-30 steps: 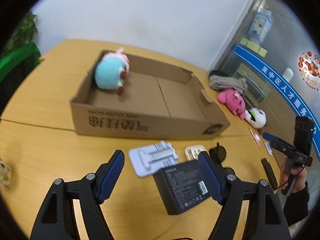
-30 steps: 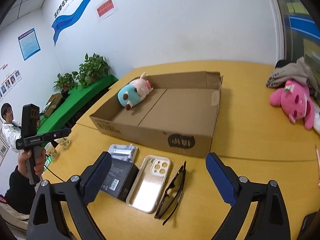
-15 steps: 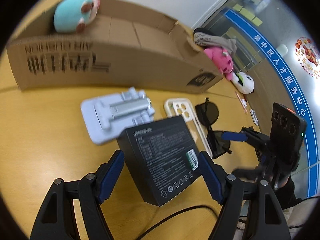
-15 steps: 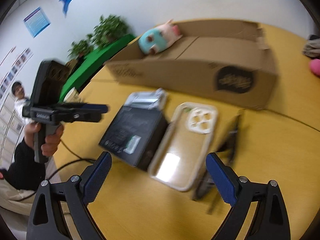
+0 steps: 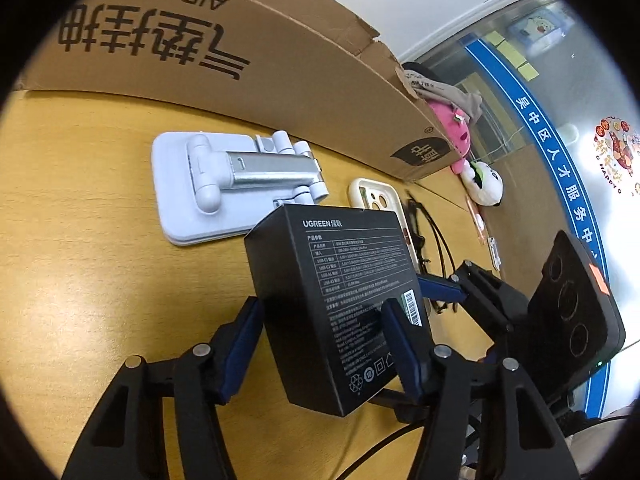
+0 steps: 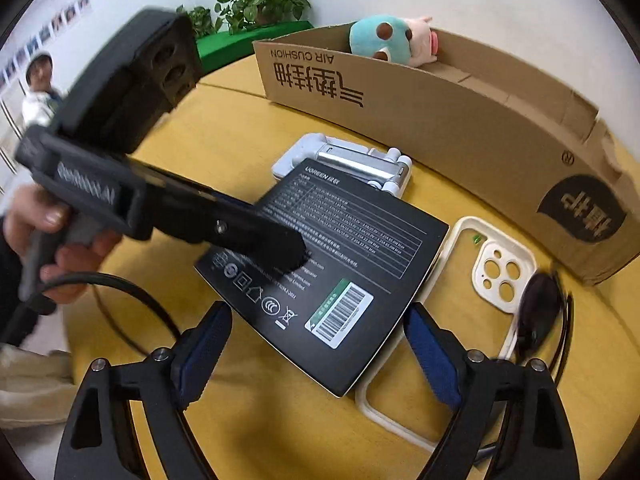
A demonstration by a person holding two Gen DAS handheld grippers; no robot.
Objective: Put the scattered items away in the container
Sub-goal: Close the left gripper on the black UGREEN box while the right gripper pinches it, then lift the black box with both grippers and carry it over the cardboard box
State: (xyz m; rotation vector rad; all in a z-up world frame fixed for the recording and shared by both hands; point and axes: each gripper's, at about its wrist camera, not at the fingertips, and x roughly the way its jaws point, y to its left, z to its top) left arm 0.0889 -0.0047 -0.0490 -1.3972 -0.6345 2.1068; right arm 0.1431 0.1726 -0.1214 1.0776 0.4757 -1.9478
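A black UGREEN box lies on the yellow table in front of the cardboard box. My left gripper straddles the black box near its end, jaws close to its sides; its arm reaches over the box in the right wrist view. My right gripper is open, its fingers on either side of the box's near corner. A white phone stand, a cream phone case and black sunglasses lie beside it. A teal plush sits in the cardboard box.
A pink plush, a white panda plush and grey cloth lie past the carton's right end. A black cable loops on the table at the left. Green plants stand at the far wall.
Both grippers have dropped low and moved in on the black box. The left jaws have narrowed around it. The right gripper has swung left over the box.
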